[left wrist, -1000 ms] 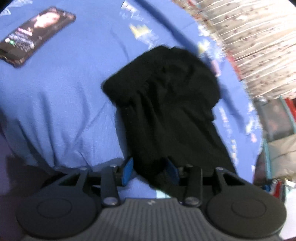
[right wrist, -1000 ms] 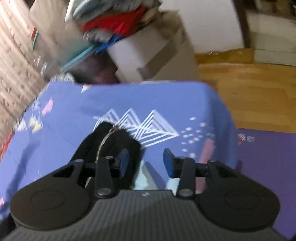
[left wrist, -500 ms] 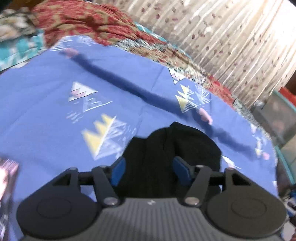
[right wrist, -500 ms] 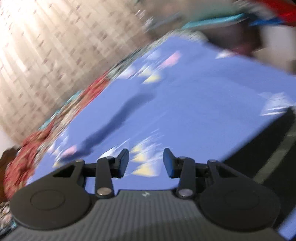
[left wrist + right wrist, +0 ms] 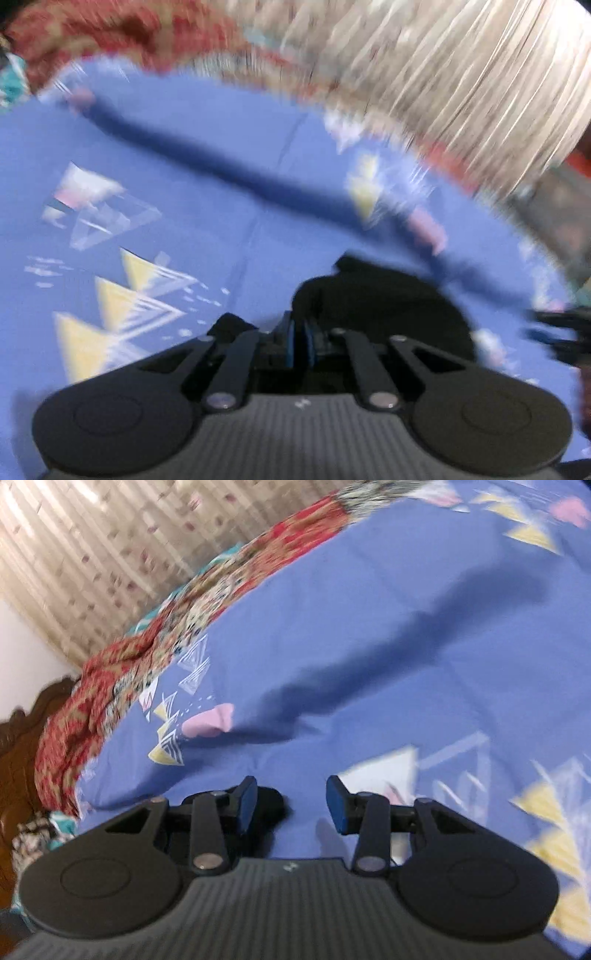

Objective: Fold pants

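Observation:
The black pants (image 5: 384, 302) lie bunched on the blue patterned bedsheet (image 5: 184, 229), just ahead of my left gripper (image 5: 300, 341). The left gripper's blue pads are closed together on the near edge of the black fabric. My right gripper (image 5: 291, 801) is open and empty, low over bare blue sheet (image 5: 369, 657); no pants show in the right wrist view. At the right edge of the left wrist view a dark blurred shape (image 5: 561, 336) looks like the other gripper.
A red patterned blanket (image 5: 110, 679) runs along the far edge of the bed, with a pale curtain (image 5: 461, 74) behind it. A dark wooden headboard (image 5: 22, 731) stands at the left of the right wrist view. A long dark shadow crosses the sheet.
My left gripper has shut on the pants' edge; it was open around them half a second ago. The right gripper has swung away from the pants over bare sheet, staying open.

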`<action>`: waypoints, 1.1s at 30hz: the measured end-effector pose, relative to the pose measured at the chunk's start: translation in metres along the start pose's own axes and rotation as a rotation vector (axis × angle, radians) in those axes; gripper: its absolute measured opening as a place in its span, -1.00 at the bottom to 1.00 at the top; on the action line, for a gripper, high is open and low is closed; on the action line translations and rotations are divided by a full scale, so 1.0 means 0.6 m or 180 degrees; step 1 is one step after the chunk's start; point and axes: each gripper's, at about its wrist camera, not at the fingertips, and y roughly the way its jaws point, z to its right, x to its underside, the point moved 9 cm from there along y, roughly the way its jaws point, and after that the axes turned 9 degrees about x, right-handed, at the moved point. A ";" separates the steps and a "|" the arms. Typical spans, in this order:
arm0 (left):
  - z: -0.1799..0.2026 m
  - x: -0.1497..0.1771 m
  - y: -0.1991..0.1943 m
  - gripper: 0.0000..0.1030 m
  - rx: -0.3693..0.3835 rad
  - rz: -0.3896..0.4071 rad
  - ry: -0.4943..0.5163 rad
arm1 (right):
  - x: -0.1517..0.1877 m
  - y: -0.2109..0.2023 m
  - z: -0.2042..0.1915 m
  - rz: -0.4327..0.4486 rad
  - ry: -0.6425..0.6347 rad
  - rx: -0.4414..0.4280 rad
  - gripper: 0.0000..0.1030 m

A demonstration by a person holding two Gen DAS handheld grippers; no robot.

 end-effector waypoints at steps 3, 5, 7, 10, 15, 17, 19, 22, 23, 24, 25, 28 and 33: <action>-0.027 0.014 -0.143 -0.89 0.0062 0.0415 -0.0175 | 0.004 0.048 -0.025 -0.0116 -0.0016 -0.0077 -0.11; -0.049 0.043 -0.212 -0.89 -0.0048 0.0537 -0.0289 | 0.014 0.079 -0.037 -0.0228 0.0065 -0.0123 -0.06; -0.065 0.072 -0.252 -0.89 -0.0128 0.0540 -0.0410 | 0.030 0.113 -0.053 -0.0364 0.0148 -0.0167 0.00; -0.077 0.099 -0.280 -0.89 -0.0214 0.0534 -0.0462 | 0.063 0.154 -0.078 -0.0522 0.0002 -0.0061 0.07; -0.074 0.085 -0.278 -0.89 -0.0199 0.0540 -0.0491 | 0.061 0.108 -0.092 -0.0271 -0.0255 0.0172 -0.84; -0.064 0.064 -0.266 -0.89 -0.0135 0.0560 -0.0440 | 0.012 0.038 -0.086 0.0047 -0.0207 0.0049 -0.86; -0.048 0.041 -0.246 -0.89 -0.0079 0.0571 -0.0370 | -0.040 -0.029 -0.062 0.0328 -0.0139 0.0071 -0.87; -0.024 0.017 -0.214 -0.89 0.0018 0.0562 -0.0283 | -0.119 -0.145 0.015 0.0867 -0.0094 0.0302 -0.87; -0.014 0.011 -0.199 -0.89 0.0068 0.0531 -0.0254 | -0.140 -0.191 0.053 0.1053 -0.0082 0.0412 -0.88; -0.003 0.009 -0.183 -0.89 0.0124 0.0486 -0.0221 | -0.155 -0.229 0.091 0.1174 -0.0026 0.0490 -0.90; 0.011 0.008 -0.165 -0.89 0.0161 0.0441 -0.0179 | -0.164 -0.262 0.129 0.1272 0.0033 0.0595 -0.91; 0.049 0.023 -0.111 -0.89 0.0215 0.0268 -0.0035 | -0.164 -0.366 0.259 0.1618 0.0194 0.1049 -0.95; 0.075 0.066 -0.029 -0.85 0.0073 -0.0168 0.0204 | -0.087 -0.427 0.435 0.1365 0.0448 0.1759 -0.85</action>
